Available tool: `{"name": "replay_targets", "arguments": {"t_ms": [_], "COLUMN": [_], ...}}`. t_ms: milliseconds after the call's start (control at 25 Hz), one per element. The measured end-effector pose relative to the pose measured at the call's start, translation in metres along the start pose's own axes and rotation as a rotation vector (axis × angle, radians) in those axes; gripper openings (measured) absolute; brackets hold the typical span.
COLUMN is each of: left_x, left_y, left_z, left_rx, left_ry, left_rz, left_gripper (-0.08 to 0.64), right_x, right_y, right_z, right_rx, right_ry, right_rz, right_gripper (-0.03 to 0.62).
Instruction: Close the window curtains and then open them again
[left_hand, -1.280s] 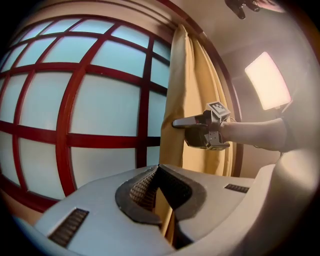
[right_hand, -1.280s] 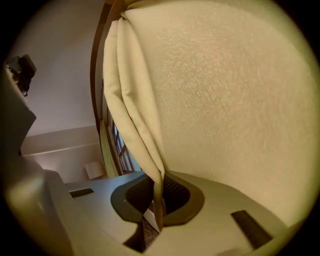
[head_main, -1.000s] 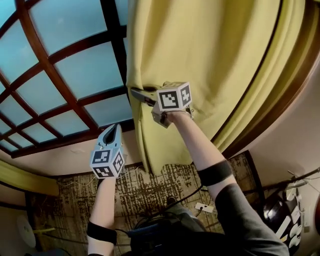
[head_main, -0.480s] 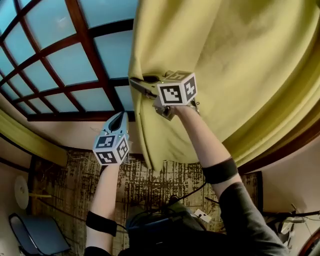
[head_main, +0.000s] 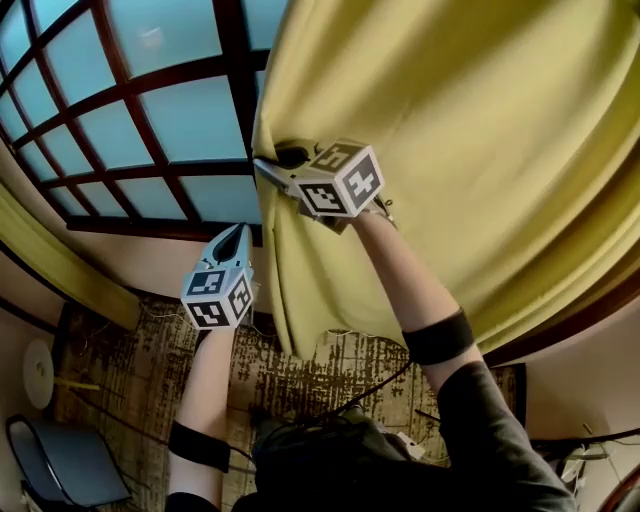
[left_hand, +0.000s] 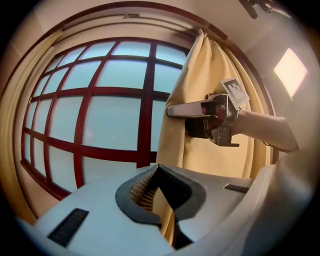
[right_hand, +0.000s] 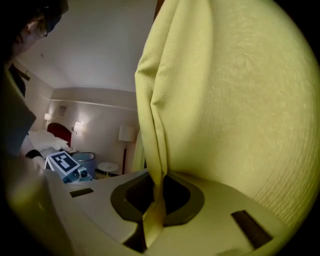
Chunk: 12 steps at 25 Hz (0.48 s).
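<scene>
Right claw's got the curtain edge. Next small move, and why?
Probably draw the right claw leftward in the head view, towing the curtain across the window: its jaws are clamped on the curtain's edge, and bare panes lie on that side. The left claw is shut and empty.

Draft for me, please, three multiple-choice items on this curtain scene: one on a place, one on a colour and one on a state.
1. In the head view, where do the uncovered panes of the window lie from the curtain?
A) right
B) left
C) both sides

2. What colour is the curtain?
A) blue
B) white
C) yellow

3. The right tongs are:
A) shut on the curtain's edge
B) open, empty
C) shut, empty

Answers:
1 B, the glass shows only left of the fabric.
2 C, it is plainly yellow in the head view.
3 A, the right gripper view shows a fold of fabric pinched between the jaws.
</scene>
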<state>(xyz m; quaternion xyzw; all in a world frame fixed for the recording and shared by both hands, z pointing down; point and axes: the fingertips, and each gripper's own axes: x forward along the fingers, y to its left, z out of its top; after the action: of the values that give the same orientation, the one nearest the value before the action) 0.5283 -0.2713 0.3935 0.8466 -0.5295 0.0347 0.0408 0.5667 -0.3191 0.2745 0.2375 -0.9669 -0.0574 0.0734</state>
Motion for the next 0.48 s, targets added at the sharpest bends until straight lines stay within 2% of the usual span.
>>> {"name": "replay_targets", "arguments": {"t_ms": [120,320,480], "left_x": [-0.010,-0.028,-0.042], "left_y": [0.028,0.083,0.123], "left_z": [0.009,0.017,0.014], "left_rx": [0.001,-0.016,-0.036], "left_ry": [-0.014,-0.028,-0.028], "left_rz": [0.018,0.072,0.110], "left_gripper": [0.004,0.004,0.004], "right_x": [0.042,0.105,0.143], "right_y": [0.017,0.034,0.049], "right_z": [-0.001,0.013,0.033], "right_rx": [-0.028,-0.007,-0.045], "right_ry": [0.040,0.023,0.012], "right_rz": [0.039,0.063,0.097], "right_gripper": [0.030,0.031,0.031]}}
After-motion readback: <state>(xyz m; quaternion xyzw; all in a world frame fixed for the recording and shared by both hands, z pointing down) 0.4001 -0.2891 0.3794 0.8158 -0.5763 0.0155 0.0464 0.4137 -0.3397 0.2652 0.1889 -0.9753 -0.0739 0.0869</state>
